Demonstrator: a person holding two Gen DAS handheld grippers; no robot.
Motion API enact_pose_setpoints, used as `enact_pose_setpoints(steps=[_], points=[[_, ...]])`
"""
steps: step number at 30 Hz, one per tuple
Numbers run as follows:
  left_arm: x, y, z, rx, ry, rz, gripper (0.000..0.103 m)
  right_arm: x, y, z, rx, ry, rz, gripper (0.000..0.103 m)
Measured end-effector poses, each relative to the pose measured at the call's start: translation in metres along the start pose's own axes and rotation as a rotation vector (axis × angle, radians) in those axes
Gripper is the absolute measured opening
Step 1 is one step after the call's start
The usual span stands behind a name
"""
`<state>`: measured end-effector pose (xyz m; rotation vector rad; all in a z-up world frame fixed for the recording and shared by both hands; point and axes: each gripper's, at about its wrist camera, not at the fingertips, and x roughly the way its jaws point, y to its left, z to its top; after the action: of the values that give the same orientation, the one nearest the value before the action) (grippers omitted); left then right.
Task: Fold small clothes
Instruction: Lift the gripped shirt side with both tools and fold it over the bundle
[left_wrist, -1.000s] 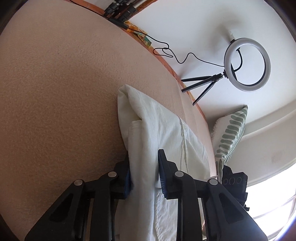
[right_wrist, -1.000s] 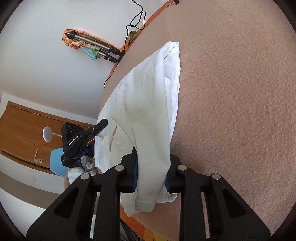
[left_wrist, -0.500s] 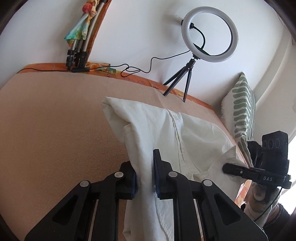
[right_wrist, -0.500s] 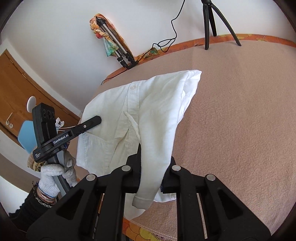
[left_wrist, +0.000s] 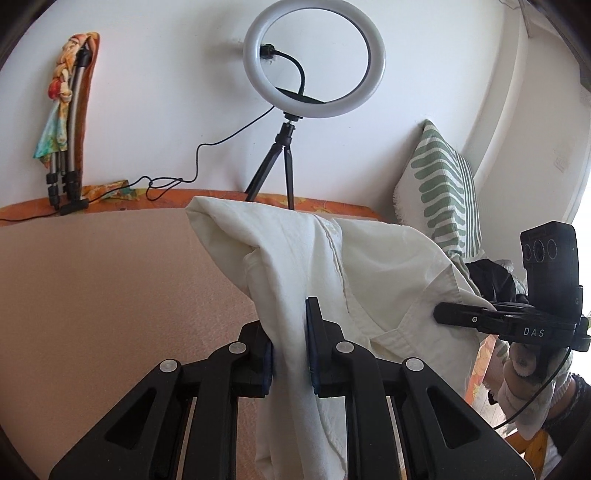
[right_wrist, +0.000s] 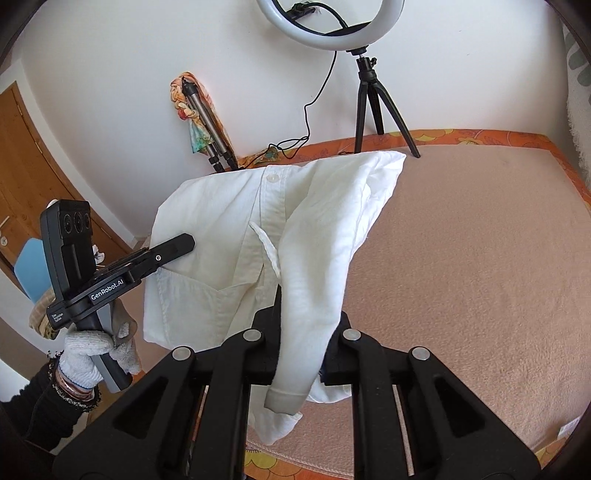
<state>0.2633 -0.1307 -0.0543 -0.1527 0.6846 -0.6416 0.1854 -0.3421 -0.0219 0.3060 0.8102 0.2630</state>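
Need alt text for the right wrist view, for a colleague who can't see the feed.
The right gripper is shut on a white shirt, its cuffed sleeve hanging down over a pink blanket. At left, the left gripper grips the shirt's other side; a ring light stands behind.

Shirt (right_wrist: 295, 229) on bed (right_wrist: 461, 277) — ring light (left_wrist: 314, 59) behind.

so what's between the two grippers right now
Only the white cotton shirt, stretched between left gripper and right gripper; the right wrist view shows it.
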Motion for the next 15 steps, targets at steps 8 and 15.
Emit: enact_pose_setpoints(steps=[8, 15], points=[[0.065, -0.043, 0.018, 0.037, 0.038, -0.058, 0.013, -0.025, -0.059, 0.014, 0.01, -0.037, -0.099, 0.013], [0.129, -0.07, 0.033, 0.007, 0.081, -0.103, 0.013, -0.034, -0.119, 0.036, 0.021, -0.045, -0.214, 0.013]])
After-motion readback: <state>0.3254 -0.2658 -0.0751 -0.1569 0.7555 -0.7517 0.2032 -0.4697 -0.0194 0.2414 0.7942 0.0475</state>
